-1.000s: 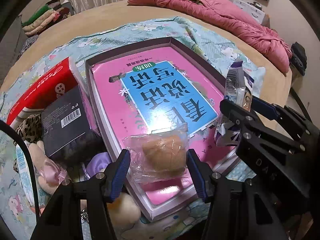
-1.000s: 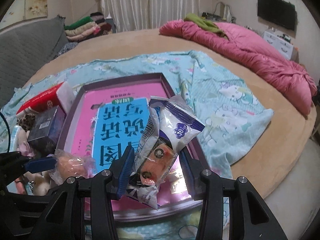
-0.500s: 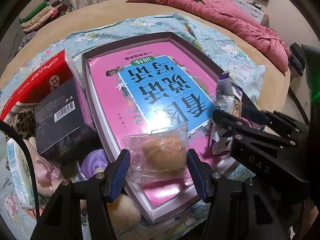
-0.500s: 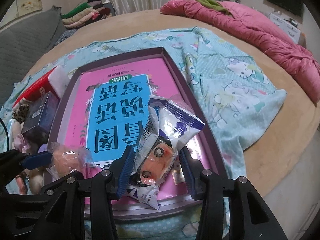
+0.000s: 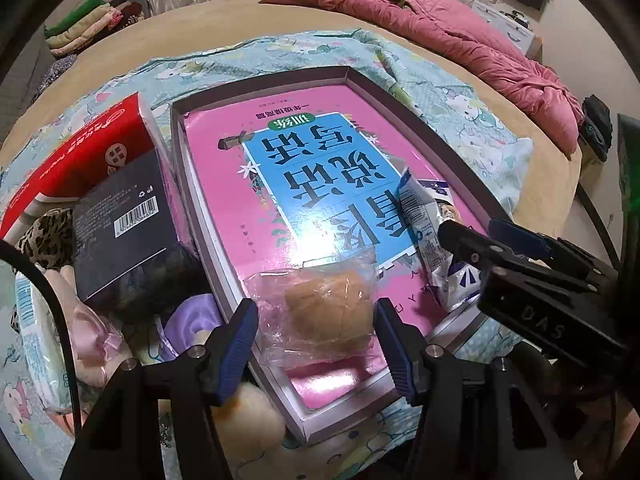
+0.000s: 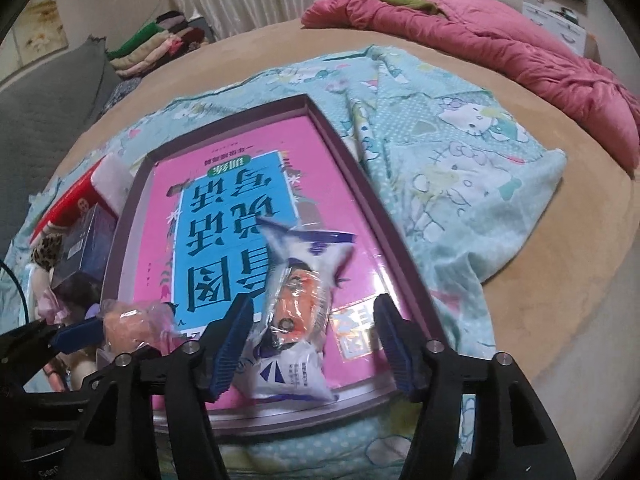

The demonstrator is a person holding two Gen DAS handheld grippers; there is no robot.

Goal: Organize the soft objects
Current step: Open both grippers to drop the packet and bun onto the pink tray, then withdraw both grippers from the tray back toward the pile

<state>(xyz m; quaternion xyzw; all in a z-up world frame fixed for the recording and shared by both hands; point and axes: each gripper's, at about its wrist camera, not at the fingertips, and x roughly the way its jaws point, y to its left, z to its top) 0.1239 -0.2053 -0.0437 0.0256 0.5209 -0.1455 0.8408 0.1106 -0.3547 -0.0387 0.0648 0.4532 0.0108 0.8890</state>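
Both tongs hang low over the near end of a shallow purple tray (image 5: pixel 420 120) that lies on a Hello Kitty sheet (image 6: pixel 472 168) spread across the tan bed (image 6: pixel 560 300). The tray's floor is filled by a pink book with a blue title panel (image 5: pixel 320 184). The left tongs (image 5: pixel 316 340) pinch a bun in clear wrap (image 5: pixel 328 316) between their blue pads, holding it above the tray's near left corner; the wrap is bunched against both pads. The right tongs (image 6: pixel 316 336) stand spread, and the white snack packet with an orange cake inside (image 6: pixel 296 312) lies on the book between them, tilted, its lower end near the left pad and a clear gap to the right one; the packet is blurred, and whether the left pad touches it I cannot tell. Just left of the tray sit a red box (image 5: pixel 80 156) and a black box with a barcode (image 5: pixel 120 232), and nearer the camera a heap of soft things: a leopard-print piece (image 5: pixel 44 236), pale pink cloth (image 5: pixel 88 328), something lilac (image 5: pixel 192 316) and a cream plush (image 5: pixel 244 420). A pink quilt (image 6: pixel 500 40) is bunched at the far side of the bed.
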